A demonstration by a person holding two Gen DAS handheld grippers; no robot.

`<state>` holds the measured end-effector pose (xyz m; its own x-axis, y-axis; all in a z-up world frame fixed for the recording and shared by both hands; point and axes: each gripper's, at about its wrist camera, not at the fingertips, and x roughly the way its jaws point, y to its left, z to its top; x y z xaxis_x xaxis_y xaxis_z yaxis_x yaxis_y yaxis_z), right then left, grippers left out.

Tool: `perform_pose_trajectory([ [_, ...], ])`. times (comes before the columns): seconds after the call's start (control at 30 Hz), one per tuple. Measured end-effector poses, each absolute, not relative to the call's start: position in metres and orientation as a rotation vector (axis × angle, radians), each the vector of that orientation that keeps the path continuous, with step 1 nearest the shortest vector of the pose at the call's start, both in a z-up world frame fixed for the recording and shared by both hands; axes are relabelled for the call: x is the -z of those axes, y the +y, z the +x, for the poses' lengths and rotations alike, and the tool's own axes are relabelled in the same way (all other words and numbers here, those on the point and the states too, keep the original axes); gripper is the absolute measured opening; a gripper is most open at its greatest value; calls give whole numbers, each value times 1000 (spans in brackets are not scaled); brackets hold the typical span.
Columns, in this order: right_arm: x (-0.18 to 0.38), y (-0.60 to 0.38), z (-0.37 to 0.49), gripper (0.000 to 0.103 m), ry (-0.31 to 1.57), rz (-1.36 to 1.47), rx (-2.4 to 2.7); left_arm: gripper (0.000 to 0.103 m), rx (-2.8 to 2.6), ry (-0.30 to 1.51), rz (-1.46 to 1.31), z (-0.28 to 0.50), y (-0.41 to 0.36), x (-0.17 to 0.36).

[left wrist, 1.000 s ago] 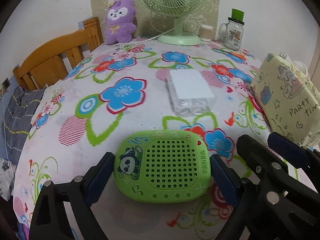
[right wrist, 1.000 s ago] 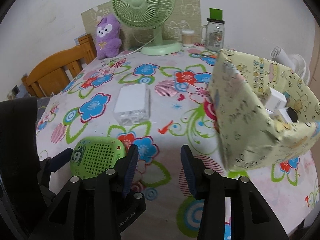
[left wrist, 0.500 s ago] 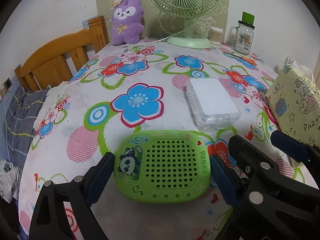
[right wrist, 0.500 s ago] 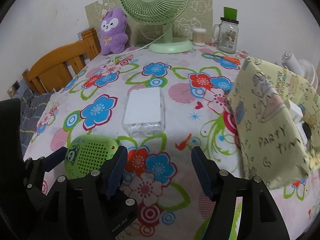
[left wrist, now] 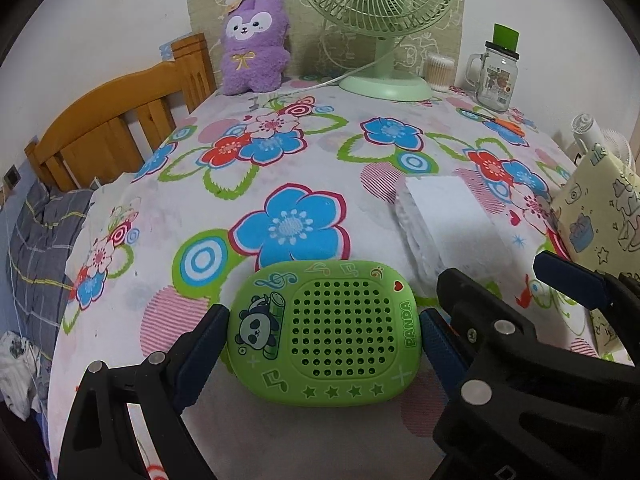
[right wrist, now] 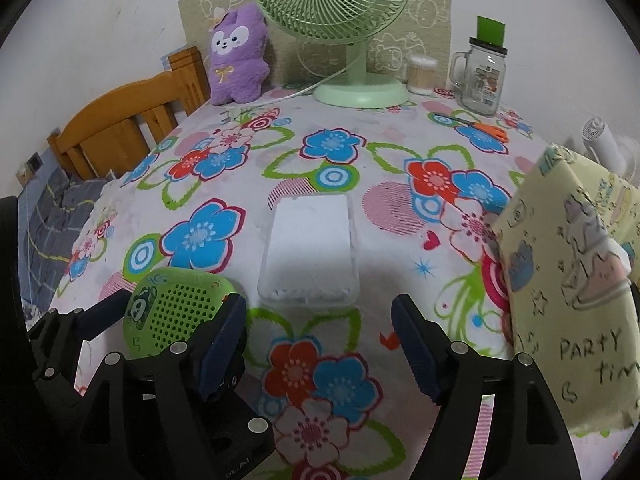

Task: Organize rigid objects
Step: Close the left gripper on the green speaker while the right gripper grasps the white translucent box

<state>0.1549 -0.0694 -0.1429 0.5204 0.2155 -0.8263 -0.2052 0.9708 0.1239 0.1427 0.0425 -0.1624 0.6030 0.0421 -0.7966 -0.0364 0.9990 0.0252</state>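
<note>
My left gripper (left wrist: pixel 322 334) is shut on a green panda speaker (left wrist: pixel 325 332) and holds it above the floral tablecloth; both show at lower left in the right wrist view, the speaker (right wrist: pixel 172 308) between the left gripper's fingers (right wrist: pixel 102 312). A clear box with a white lid (right wrist: pixel 310 250) lies on the table ahead of my right gripper (right wrist: pixel 320 344), which is open and empty just short of it. The box also shows in the left wrist view (left wrist: pixel 444 220). A yellow "party time" fabric bag (right wrist: pixel 576 292) stands at the right.
A green desk fan (right wrist: pixel 344 32), purple plush toy (right wrist: pixel 238 56), cotton swab jar (right wrist: pixel 421 74), glass mug jar (right wrist: pixel 482 76) and orange scissors (right wrist: pixel 486 128) are at the table's far side. A wooden chair (right wrist: pixel 120 128) stands at the left edge.
Both grippers have moved left and back from the bag. The right gripper's jaws have opened wider and now face the clear box. The left still holds the speaker.
</note>
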Motion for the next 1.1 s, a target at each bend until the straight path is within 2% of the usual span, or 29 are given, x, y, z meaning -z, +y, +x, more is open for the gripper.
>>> perform_pose_trajectory([
  [0.83, 169, -52, 205, 78, 1035, 5, -236, 95, 2, 966, 12, 181, 52, 174],
  [0.87, 169, -52, 205, 77, 1036, 6, -236, 95, 3, 965, 11, 181, 52, 174],
  [0.97, 170, -51, 206, 64, 1042, 6, -244, 95, 5, 963, 12, 181, 52, 174],
  [1.1, 172, -52, 207, 62, 1040, 3, -235, 95, 5, 961, 16, 180, 51, 173],
])
